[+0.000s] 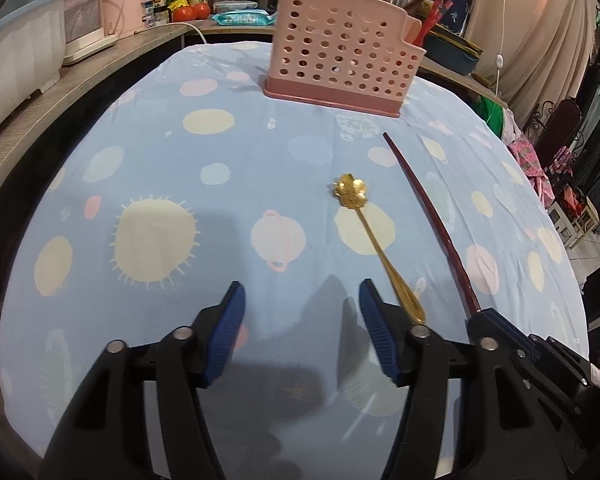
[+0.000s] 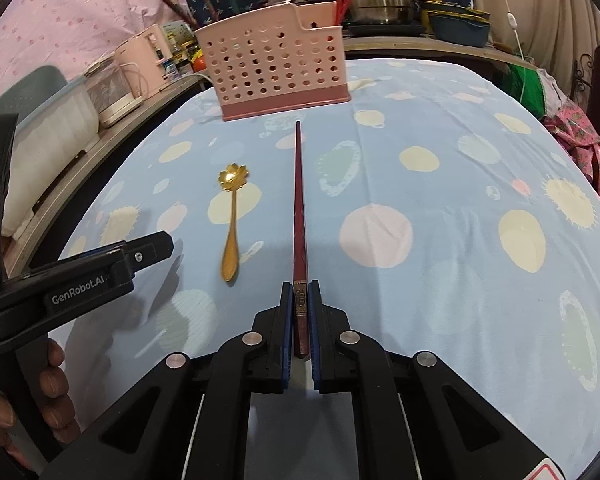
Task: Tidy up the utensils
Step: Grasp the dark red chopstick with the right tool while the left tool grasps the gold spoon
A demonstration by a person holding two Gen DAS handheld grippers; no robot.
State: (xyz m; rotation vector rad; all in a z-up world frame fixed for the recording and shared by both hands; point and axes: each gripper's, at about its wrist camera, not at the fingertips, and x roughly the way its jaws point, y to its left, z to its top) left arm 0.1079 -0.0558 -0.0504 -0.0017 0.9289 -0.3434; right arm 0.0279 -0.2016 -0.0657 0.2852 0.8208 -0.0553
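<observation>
A dark red chopstick (image 2: pixel 300 208) lies pointing toward a pink perforated utensil holder (image 2: pixel 278 60) at the table's far side. My right gripper (image 2: pixel 301 292) is shut on the chopstick's thick end, low over the cloth. A gold flower-bowl spoon (image 2: pixel 232 220) lies on the cloth to its left. In the left wrist view my left gripper (image 1: pixel 302 300) is open and empty, just left of the spoon (image 1: pixel 374 240); the chopstick (image 1: pixel 432 220), the right gripper (image 1: pixel 484 320) and the holder (image 1: pixel 340 60) show there too.
A blue spotted tablecloth (image 2: pixel 440 168) covers the table. A wooden shelf (image 1: pixel 80 92) on the left bears pink appliances and a plastic tub. Pots, bowls and bottles stand behind the holder (image 2: pixel 384 0). The left gripper's body (image 2: pixel 80 284) is at the right view's left.
</observation>
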